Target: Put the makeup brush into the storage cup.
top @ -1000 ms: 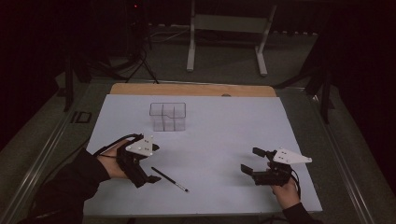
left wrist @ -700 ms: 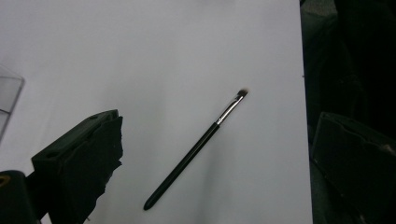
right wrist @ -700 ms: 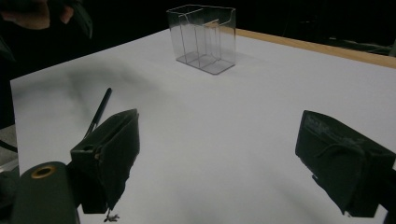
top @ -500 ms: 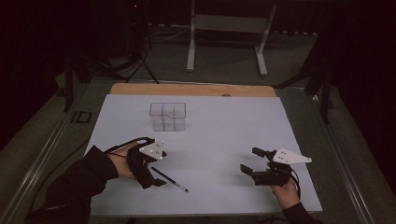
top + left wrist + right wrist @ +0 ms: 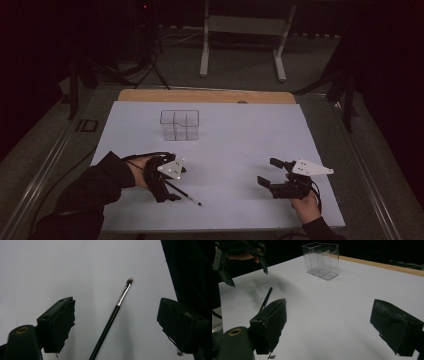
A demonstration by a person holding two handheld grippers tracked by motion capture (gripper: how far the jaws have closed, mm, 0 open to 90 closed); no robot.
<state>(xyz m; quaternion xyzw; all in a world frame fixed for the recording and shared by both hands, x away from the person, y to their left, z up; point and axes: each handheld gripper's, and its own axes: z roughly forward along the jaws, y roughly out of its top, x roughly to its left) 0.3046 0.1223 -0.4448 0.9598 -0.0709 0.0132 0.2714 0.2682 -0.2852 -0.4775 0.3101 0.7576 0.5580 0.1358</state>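
On the pale sheet that covers the table, a slim black makeup brush lies flat near the front left, its metal ferrule and small tuft pointing toward the person's right and the near edge. The left gripper hangs directly over the handle end of that brush, held by a hand in a dark sleeve that comes in from the bottom left. In the left gripper view the brush runs up between the two black jaws, with clear sheet showing on both sides of it, so the pads are spread and touch nothing (the jaws have just been closing in on it, but they are still well apart from the handle). The right gripper sits near the front right of the sheet, well apart from the brush, gripped by a bare hand from below; its jaws are spread wide too, with only blank sheet between them in the right gripper view. That same view shows the left gripper farther off, poised above the brush's handle. A clear plastic organiser with several compartments stands upright toward the back of the sheet, left of centre, well away from both tools. Behind the sheet a strip of wooden tabletop shows along the far edge.
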